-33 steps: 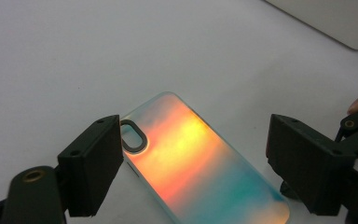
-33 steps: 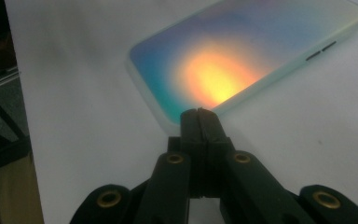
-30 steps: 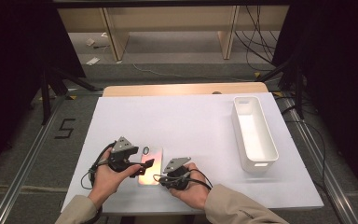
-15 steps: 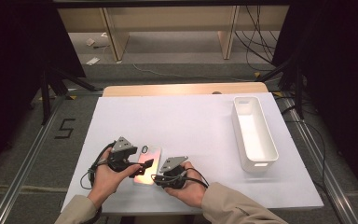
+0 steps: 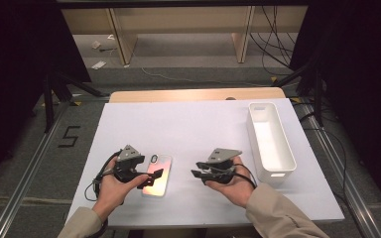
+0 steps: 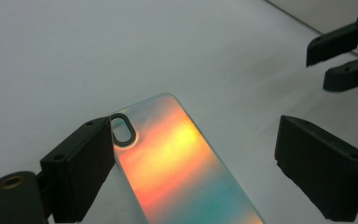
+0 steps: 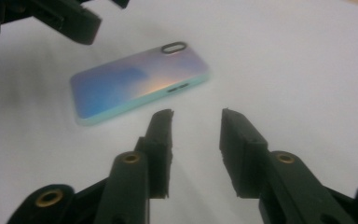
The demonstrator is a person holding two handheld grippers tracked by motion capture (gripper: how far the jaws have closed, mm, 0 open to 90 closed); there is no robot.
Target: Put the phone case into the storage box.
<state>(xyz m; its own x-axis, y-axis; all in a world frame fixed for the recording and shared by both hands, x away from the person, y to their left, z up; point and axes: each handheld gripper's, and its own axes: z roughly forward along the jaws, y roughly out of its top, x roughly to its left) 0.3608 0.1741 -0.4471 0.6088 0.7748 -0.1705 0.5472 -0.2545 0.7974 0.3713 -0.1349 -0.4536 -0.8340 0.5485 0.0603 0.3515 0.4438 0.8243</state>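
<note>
Right gripper point(image 5: 198, 174) pulled off to frame centre, fingers just opened, empty. Left gripper point(image 5: 151, 174) fingers wide, straddling iridescent phone case point(image 5: 159, 171), flat on bench point(image 5: 203, 124), lower left. Case released.

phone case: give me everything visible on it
The case lies flat on the white table, back up, in front of the person. It looks like glossy plastic with an iridescent orange, pink and blue sheen, a pale teal rim, an oval camera cutout at one corner and slim side slots. The left gripper is over it, fingers open; contact cannot be told. The right gripper is apart from it.
</note>
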